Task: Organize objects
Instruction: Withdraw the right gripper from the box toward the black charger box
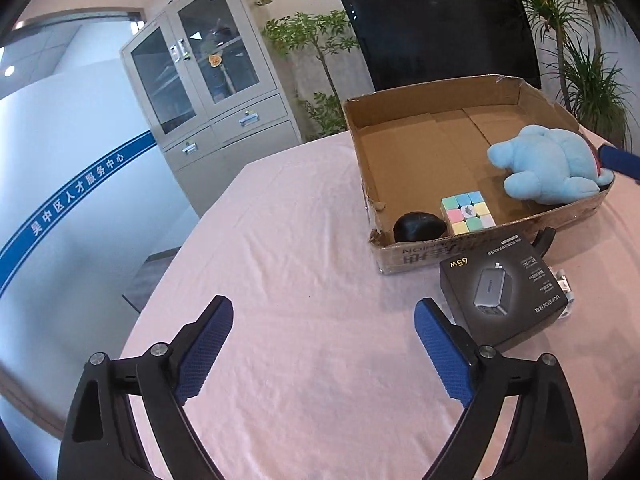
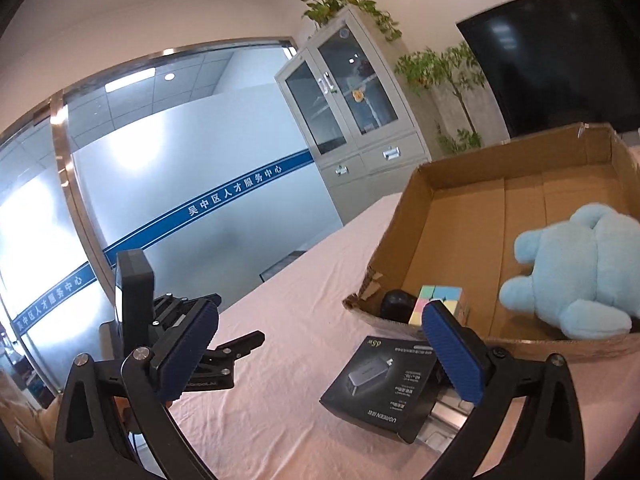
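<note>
An open cardboard box on the pink table holds a light blue plush toy, a pastel puzzle cube and a dark rounded object. A black charger box lies flat on the cloth in front of the cardboard box. My left gripper hovers open over bare cloth, its right finger beside the charger box. My right gripper is open too, with its right finger over the charger box's far side. Nothing is held.
The pink tablecloth ends at the left edge. A small silver part lies partly under the charger box. A grey cabinet, plants and a dark screen stand behind. The left gripper shows at the right wrist view's left.
</note>
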